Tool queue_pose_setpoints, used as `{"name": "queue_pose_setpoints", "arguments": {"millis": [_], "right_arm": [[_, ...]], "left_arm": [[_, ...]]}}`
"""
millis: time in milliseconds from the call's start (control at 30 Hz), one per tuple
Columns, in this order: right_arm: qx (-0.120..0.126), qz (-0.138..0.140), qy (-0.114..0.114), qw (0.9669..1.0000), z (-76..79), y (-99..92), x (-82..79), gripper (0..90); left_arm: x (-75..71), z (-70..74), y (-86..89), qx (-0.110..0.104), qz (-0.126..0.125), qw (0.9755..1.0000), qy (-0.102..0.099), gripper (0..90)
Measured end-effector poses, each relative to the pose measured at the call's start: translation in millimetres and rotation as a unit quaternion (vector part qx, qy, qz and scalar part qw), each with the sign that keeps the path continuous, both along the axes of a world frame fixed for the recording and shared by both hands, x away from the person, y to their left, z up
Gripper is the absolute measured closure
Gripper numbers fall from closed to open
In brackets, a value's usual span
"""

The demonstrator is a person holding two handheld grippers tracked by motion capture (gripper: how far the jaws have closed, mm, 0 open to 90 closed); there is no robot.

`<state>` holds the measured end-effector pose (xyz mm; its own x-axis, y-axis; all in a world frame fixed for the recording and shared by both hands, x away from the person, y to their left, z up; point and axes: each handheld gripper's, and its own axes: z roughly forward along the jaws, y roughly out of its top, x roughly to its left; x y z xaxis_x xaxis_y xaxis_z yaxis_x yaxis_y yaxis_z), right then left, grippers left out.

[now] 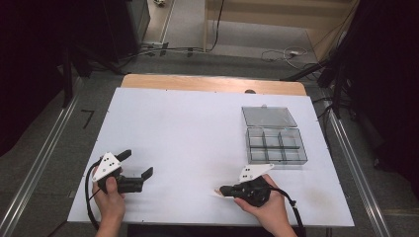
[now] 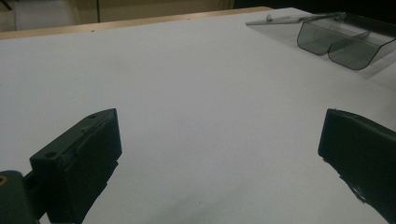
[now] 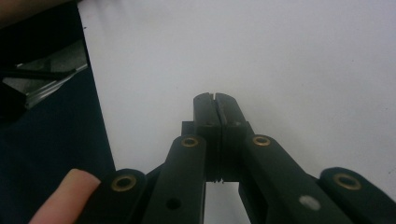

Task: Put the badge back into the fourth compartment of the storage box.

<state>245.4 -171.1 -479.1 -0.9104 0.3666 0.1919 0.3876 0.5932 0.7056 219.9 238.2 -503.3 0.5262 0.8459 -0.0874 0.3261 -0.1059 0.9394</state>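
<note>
A clear plastic compartment box [image 1: 275, 145] sits on the right part of the white table top [image 1: 188, 128], its lid [image 1: 268, 116] laid open behind it; the compartments look empty. My left gripper [image 1: 137, 163] rests near the front left corner, open, with nothing between its wide-apart jaws. The left gripper view has the left gripper [image 2: 219, 126] facing across bare table towards the box [image 2: 345, 42] at its upper right. My right gripper [image 1: 223, 189] lies near the front edge, in front of the box, pointing left. Its jaws are pressed together and shut on nothing in the right gripper view [image 3: 215, 99].
The table's front edge [image 3: 95, 107] runs close beside the right gripper, with dark floor beyond it. A fingertip [image 3: 60, 198] rests on that gripper's linkage. A wooden strip [image 1: 212, 83] borders the far edge. Cables and stands lie on the floor behind.
</note>
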Motion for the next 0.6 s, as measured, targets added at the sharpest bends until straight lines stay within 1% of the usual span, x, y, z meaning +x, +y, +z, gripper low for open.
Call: {"name": "queue_pose_setpoints", "arguments": {"millis": [600], "right_arm": [[0.01, -0.013, -0.011, 0.9998, 10.6, -9.5, 8.4, 87.4]], "left_arm": [[0.0, -0.3, -0.5, 0.002, -0.001, 1.0, 0.001, 0.2]]}}
